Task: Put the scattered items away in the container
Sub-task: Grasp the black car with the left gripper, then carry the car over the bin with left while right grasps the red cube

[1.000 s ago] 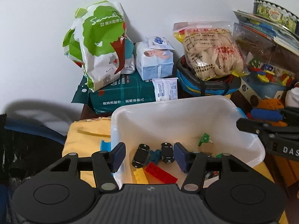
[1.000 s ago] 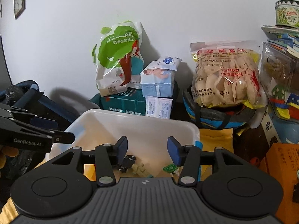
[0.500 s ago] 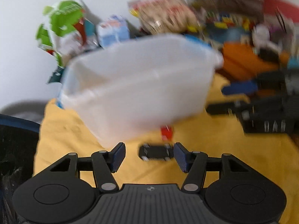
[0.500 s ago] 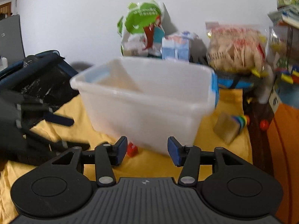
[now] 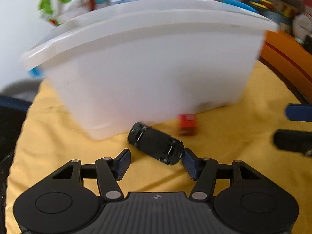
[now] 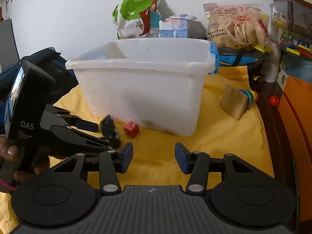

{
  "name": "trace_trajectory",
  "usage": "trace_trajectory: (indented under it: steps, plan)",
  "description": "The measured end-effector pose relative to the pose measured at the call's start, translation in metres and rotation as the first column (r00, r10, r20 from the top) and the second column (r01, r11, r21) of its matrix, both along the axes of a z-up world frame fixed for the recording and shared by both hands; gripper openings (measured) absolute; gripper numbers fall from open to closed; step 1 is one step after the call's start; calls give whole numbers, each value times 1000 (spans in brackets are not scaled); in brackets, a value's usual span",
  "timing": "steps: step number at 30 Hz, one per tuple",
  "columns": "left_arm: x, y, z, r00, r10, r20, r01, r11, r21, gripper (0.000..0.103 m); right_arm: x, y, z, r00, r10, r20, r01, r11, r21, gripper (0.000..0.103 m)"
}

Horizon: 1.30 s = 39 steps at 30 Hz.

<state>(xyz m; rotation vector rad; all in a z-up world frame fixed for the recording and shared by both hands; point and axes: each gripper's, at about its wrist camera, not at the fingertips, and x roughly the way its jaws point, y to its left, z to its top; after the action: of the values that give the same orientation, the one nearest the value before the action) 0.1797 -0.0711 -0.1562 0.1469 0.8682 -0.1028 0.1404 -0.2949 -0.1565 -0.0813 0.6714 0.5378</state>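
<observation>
A white plastic tub (image 6: 144, 89) stands on a yellow cloth (image 6: 224, 136); it also fills the left wrist view (image 5: 148, 66). A black toy car (image 5: 156, 143) lies upside down just in front of the tub, also in the right wrist view (image 6: 109, 126). My left gripper (image 5: 156, 164) is open and low over the cloth, its fingertips just short of the car, the right one touching or almost touching it. A red cube (image 5: 187, 124) (image 6: 131, 129) lies beside the car. My right gripper (image 6: 154, 158) is open and empty above the cloth.
A wooden block with a rainbow stacker (image 6: 237, 101) lies right of the tub, with a small red ball (image 6: 274, 100) further right. Snack bags (image 6: 236, 25), tissue packs (image 6: 174, 28) and a helmet stand behind. An orange box (image 6: 296, 117) flanks the right edge.
Both grippers have dropped from above the tub to cloth level in front of it. The left gripper has come close up to the black car.
</observation>
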Motion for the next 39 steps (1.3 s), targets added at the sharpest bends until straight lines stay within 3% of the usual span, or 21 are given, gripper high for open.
trace_trajectory:
  steps: [3,5,9,16,20,27,36,39]
  plan:
    - [-14,25,3,1000,8,3,-8,1000,-13,62,-1,1,4,1000,5,8,-5,1000,13,52]
    - [-23,27,11,999,-8,41,7,1000,23,61,-1,2,6,1000,9,13,-9,1000,20,52]
    - [-19,23,26,996,-9,84,9,1000,1,61,0,6,6,1000,13,12,-14,1000,27,52]
    - [5,8,4,1000,14,18,-13,1000,-20,61,-1,12,4,1000,22,14,-22,1000,19,52]
    - [9,15,-2,999,39,7,-38,998,-45,37,1,16,1,1000,19,12,-19,1000,14,52]
    - [-12,31,0,998,7,56,-6,1000,-25,37,18,43,-13,999,20,30,-20,1000,9,52]
    - [-29,55,8,997,4,83,-1,999,-35,37,37,88,-42,997,-66,39,68,997,-31,51]
    - [-32,60,6,996,-7,85,9,1000,-22,37,41,98,-50,995,-93,41,95,993,-63,40]
